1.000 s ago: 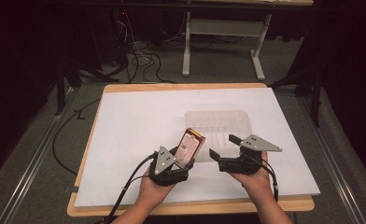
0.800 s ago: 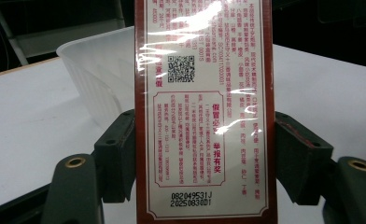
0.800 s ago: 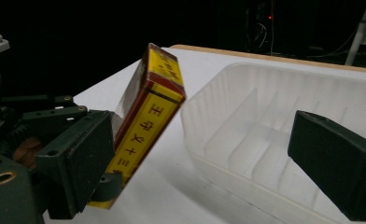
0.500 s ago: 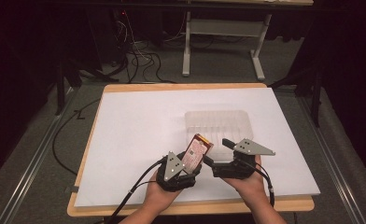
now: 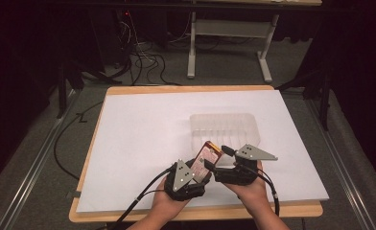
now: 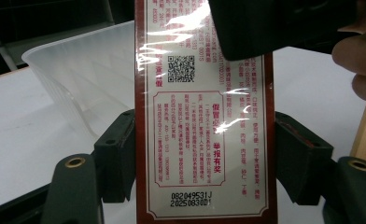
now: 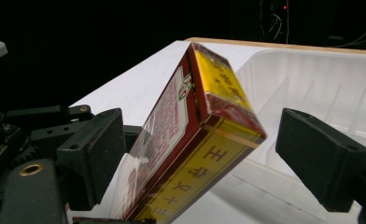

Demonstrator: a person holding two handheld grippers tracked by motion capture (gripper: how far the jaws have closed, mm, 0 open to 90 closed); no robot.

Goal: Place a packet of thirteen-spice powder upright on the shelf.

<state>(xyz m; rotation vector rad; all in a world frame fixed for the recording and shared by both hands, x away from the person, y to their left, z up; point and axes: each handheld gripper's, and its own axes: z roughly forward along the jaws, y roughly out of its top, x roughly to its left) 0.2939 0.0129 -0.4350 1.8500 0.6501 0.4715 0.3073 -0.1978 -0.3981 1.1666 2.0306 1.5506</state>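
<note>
A red and yellow carton [image 5: 208, 155] in clear film is tilted up above the table's near edge. My left gripper [image 5: 201, 168] is shut on its lower part; in the left gripper view the pads [image 6: 119, 154] press both sides of the printed carton [image 6: 204, 140]. My right gripper [image 5: 218, 158] comes in from the right, open, and its jaws have just been closing. They straddle the carton's upper end [image 7: 204, 135]. The right pad [image 7: 321, 158] stands clear of the carton, and the left pad [image 7: 95, 149] is close beside it.
A clear ribbed plastic tray [image 5: 224, 125] lies just behind the grippers, right of the table's middle. The white sheet [image 5: 143, 134] covers the wooden table. Cables trail from both grippers over the near edge. Dark floor, cables and a desk frame lie beyond.
The left gripper carried the carton a little right and nearer the front edge. The right gripper moved left, so its jaws now flank the carton's top.
</note>
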